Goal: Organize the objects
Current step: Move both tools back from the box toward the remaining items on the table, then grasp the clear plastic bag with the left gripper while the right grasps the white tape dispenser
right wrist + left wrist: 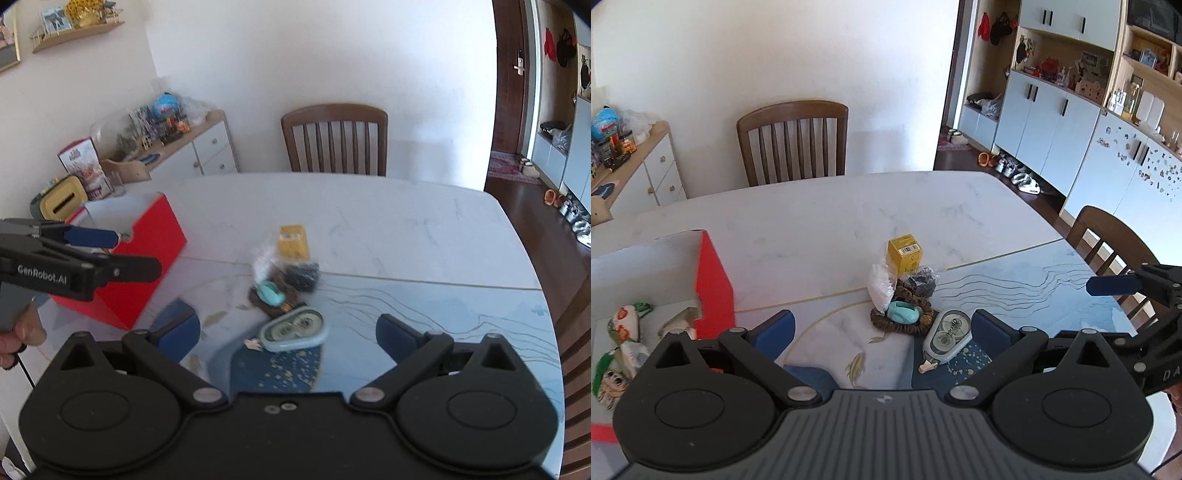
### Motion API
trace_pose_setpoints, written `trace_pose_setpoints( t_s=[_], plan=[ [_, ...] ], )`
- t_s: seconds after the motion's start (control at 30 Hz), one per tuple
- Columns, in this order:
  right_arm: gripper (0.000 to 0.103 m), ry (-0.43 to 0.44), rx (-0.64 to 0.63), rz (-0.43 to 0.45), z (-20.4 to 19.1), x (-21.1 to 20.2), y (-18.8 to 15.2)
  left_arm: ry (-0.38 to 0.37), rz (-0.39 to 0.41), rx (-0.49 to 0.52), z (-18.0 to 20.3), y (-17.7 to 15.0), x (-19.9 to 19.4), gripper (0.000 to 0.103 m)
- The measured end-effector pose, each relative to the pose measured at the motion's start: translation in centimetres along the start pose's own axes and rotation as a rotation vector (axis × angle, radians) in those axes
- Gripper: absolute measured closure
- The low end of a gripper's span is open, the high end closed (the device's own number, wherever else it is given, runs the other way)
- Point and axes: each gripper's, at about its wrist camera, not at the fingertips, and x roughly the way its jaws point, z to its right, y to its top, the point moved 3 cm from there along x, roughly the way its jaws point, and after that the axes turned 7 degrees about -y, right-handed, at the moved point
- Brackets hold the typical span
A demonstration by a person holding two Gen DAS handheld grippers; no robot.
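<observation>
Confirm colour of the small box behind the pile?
Yellow, with a barcode label on top: the small box. Clearest in the left wrist view.

pile [903, 295] mid-table | tape dispenser [947, 338] beside, flat | red box [714, 284] left, possibly part-filled

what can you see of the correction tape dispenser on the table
The correction tape dispenser is a teardrop-shaped case of pale green plastic with a clear window that shows two inner reels. It lies flat on the blue patterned part of the table mat, its narrow tip toward the camera with a small whitish nib at the end. Its wide end sits against, or very close to, the brown braided ring that holds a teal object. Neither tool touches it.
</observation>
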Motion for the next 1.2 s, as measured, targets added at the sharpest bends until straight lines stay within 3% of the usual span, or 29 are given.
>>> trace_pose_setpoints(
  t_s=[0.27,0.6,0.8,1.0,1.2],
  plan=[
    [0.002,-0.005,0.004,-0.059,0.9,3.6,-0.9,0.028,-0.007,0.014,-1.2,0.3,4.7,0.001],
    [0.002,0.006,-0.05,-0.136,-1.0,9.0,-1.8,0.052,-0.046,0.037,-2.8,0.6,9.7,0.001],
    [0.003,-0.006,0.008,-0.152,-1.1,11.8,-1.0,0.049,-0.059,0.05,-3.1,0.7,11.6,0.001],
    [0.004,-0.048,0.087,-0.208,-1.4,14.7,-1.1,0.044,-0.068,0.044,-3.4,1.0,13.0,0.001],
    [0.004,-0.125,0.072,-0.219,-2.1,16.2,-1.3,0.041,-0.082,0.047,-3.5,0.9,14.2,0.002]
  ],
)
